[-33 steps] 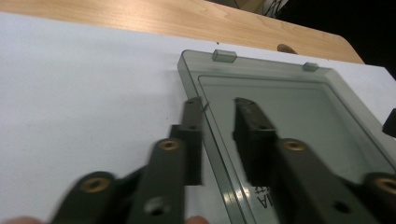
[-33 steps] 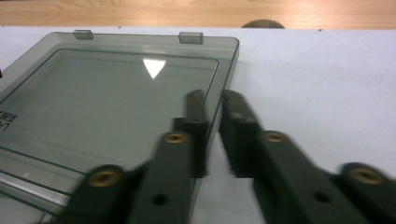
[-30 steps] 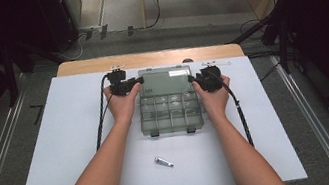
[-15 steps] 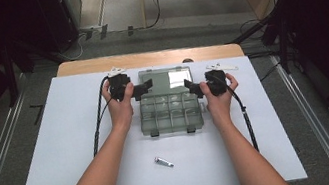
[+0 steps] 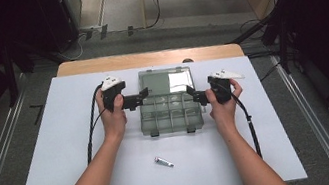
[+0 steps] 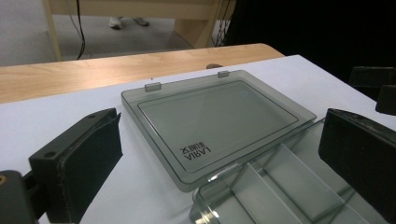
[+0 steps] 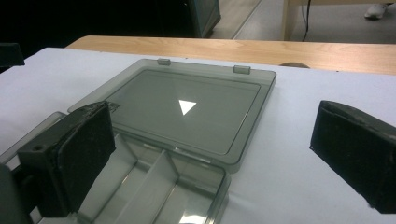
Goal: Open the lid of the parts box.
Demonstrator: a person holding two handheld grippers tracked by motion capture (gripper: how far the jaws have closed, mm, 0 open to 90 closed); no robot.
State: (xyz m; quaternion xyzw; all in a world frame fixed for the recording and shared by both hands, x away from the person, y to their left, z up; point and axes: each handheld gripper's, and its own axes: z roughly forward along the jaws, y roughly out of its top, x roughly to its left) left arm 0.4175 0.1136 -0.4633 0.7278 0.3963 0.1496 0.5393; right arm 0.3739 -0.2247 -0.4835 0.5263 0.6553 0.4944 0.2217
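A clear smoky compartment box [image 5: 171,116] lies open on the white table. Its lid [image 5: 164,81] lies flat behind the tray, hinged to it. The lid [image 6: 212,121] carries dark lettering, and its far edge has two latch tabs. My left gripper [image 5: 142,96] hovers at the box's left edge, and my right gripper [image 5: 194,96] at its right edge. Both point inward over the seam between tray and lid. Their jaws have just been opening and stand open, with nothing pressed between the pads. The left gripper [image 6: 219,140] looks over the lid and a tray corner. The right gripper [image 7: 212,130] sees the lid [image 7: 187,112] and tray dividers [image 7: 149,186].
A small metal piece [image 5: 164,161] lies on the white table top [image 5: 51,157] in front of the box. A wooden strip [image 5: 146,57] runs along the far edge. Metal rails flank the table on both sides. Cables trail from each gripper along the forearms.
Both hands have drawn back from the lid's far corners toward the person and slightly outward. Both pairs of jaws have spread wide. The box stays in place with its lid flat.
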